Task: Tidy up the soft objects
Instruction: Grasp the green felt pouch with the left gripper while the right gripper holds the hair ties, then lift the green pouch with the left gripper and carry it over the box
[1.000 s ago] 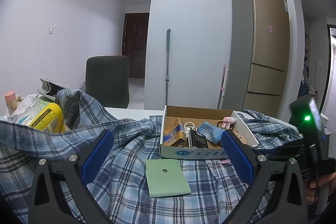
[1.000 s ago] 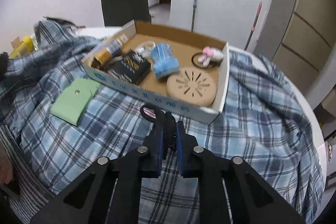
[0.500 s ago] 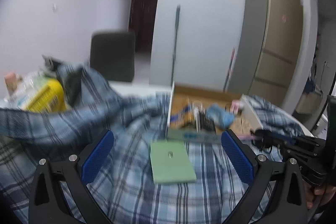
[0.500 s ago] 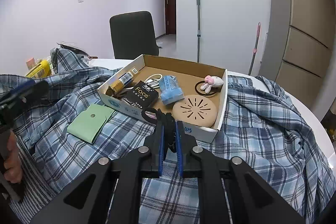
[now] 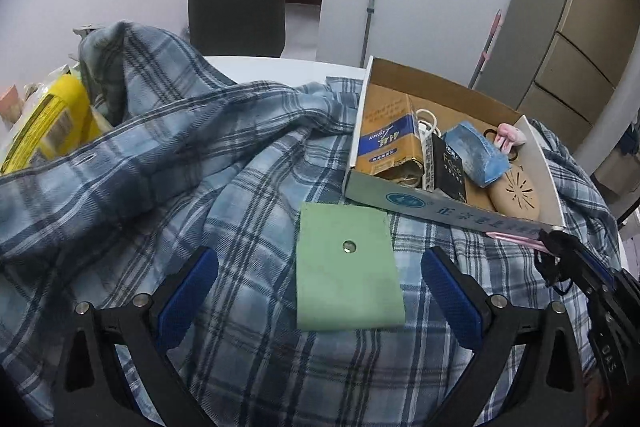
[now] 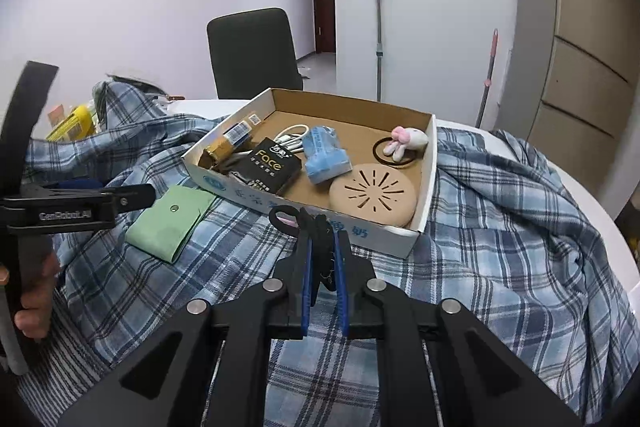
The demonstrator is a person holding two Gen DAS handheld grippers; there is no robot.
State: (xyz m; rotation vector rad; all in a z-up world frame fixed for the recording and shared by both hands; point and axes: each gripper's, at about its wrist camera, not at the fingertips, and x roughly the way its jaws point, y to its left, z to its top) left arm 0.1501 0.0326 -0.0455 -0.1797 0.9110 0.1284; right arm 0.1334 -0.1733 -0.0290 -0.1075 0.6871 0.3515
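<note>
Presently on the counter (image 6: pixel 580 187): plaid shirt (image 5: pixel 200 163) spread out, box (image 6: pixel 424 203) resting on it.
- Green pouch (image 5: pixel 346 263) — flat on the shirt, just before the box, lying between and slightly ahead of the left hand-held gripper (image 5: pixel 320 291) fingers, which stand spread wide, touching nothing.
- Right hand-held gripper (image 6: pixel 322 259) — pressed together on a black hair tie (image 6: pixel 304 227) with a pink bit, held near the box's front wall.
- Box contents: blue mask pack (image 6: pixel 324 155), tan disc (image 6: pixel 372 195), bunny charm (image 6: pixel 406 141), black packet (image 6: pixel 272 163), white cable (image 6: pixel 294 133).
</note>
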